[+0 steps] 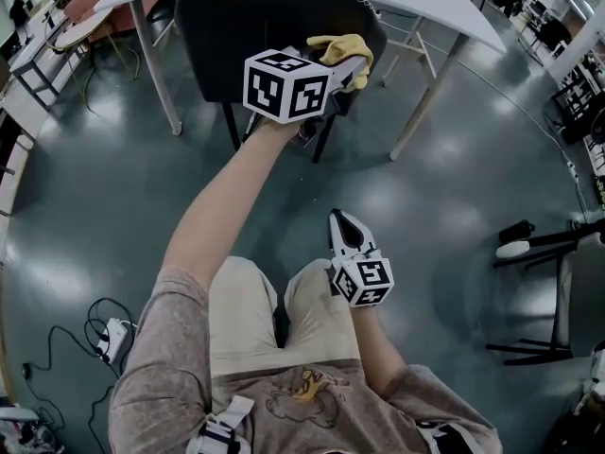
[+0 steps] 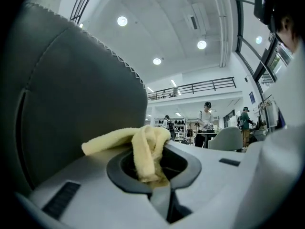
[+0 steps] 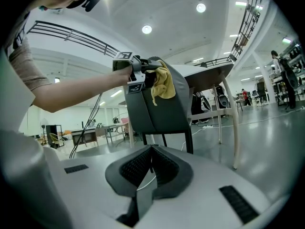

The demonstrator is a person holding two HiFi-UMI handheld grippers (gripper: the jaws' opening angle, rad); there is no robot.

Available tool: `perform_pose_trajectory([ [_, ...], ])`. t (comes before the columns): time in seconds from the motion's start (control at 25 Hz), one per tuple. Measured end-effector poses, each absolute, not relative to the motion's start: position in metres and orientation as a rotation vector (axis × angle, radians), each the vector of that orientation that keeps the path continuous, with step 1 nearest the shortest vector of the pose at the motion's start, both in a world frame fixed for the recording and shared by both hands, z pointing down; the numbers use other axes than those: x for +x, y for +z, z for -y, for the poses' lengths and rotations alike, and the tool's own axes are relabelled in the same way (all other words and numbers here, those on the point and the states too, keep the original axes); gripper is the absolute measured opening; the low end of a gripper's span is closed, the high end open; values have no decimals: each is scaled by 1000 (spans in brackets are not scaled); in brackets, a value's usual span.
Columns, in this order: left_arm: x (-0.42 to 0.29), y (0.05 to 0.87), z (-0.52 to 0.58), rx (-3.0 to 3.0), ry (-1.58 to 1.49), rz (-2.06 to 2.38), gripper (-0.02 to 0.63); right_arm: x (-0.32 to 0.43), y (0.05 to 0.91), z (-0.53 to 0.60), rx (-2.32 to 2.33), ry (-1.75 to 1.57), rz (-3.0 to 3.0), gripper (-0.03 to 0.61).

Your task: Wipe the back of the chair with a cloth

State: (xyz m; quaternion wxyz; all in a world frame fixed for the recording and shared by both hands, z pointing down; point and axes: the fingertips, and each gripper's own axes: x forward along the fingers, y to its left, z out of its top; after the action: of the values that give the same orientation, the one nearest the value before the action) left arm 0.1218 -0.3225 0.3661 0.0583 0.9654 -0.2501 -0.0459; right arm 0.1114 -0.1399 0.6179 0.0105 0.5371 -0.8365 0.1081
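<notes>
While the left tongs point(image 1: 348, 72) pinch a yellow cloth point(image 1: 338, 49), it presses on the chair point(image 1: 236, 26) back, upper centre.
Right tongs point(image 1: 342, 223), pressed together and empty, hang at lower centre beside the person's knee.

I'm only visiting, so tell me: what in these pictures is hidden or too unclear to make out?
Head view: the left gripper covers where the cloth meets the chair back.
Left gripper view: the cloth bunched in the fingers blocks that contact too.
Right gripper view: the right gripper's own body hides the bottoms of the chair legs; distant people are too small to make out.
</notes>
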Motion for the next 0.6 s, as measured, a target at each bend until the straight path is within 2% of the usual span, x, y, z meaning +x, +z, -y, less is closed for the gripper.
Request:
perform_pose_trajectory([
  [0.32,112,372,303,2925,-154,709,63,115,618,138,1678,337,2607,26],
  [0.6,47,383,299,2918,-151,858,63,110,621,138,1651,326,2619,26],
])
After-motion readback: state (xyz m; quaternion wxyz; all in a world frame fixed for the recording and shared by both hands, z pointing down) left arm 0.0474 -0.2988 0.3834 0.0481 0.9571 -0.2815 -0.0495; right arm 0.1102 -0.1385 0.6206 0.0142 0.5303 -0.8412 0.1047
